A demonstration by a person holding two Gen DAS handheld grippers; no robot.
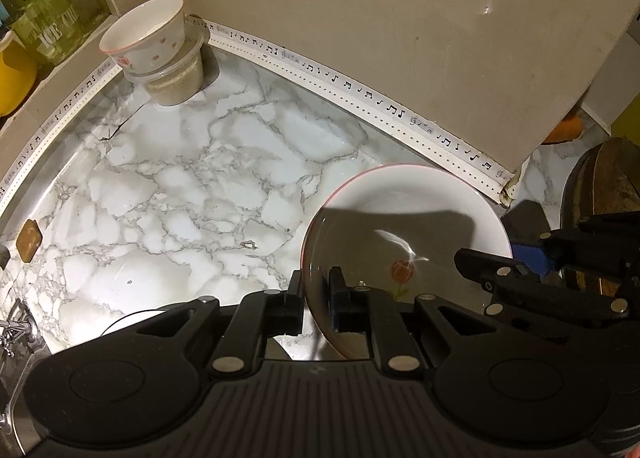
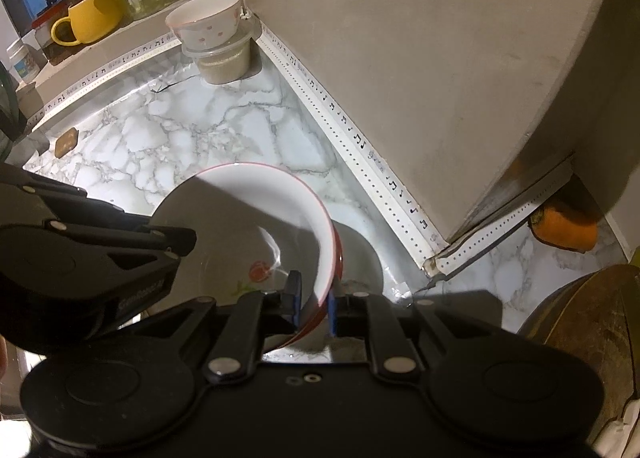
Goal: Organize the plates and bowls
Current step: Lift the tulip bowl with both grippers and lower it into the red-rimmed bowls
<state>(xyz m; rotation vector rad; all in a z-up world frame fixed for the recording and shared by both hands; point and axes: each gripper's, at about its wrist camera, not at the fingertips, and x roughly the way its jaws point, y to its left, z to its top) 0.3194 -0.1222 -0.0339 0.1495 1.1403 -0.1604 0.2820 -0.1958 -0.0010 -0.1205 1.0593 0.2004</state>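
A white bowl (image 1: 404,218) with a red rim and a red flower painted inside hangs just above the marble counter. My left gripper (image 1: 316,306) is shut on its left rim. My right gripper (image 2: 314,298) is shut on its right rim; this same bowl (image 2: 244,214) shows a red outer wall in the right wrist view. Each gripper also appears in the other's view, the right gripper's body (image 1: 560,278) at the right and the left gripper's body (image 2: 80,258) at the left. A second small white bowl (image 1: 148,32) with red spots sits on a lidded plastic tub in the far corner.
The marble counter (image 1: 180,198) meets a beige wall with a music-note trim strip (image 1: 360,94). A ledge at far left holds a yellow mug (image 2: 90,20) and a green glass jar (image 1: 44,22). An orange object (image 2: 568,228) and a dark round wooden item (image 2: 592,334) lie at right.
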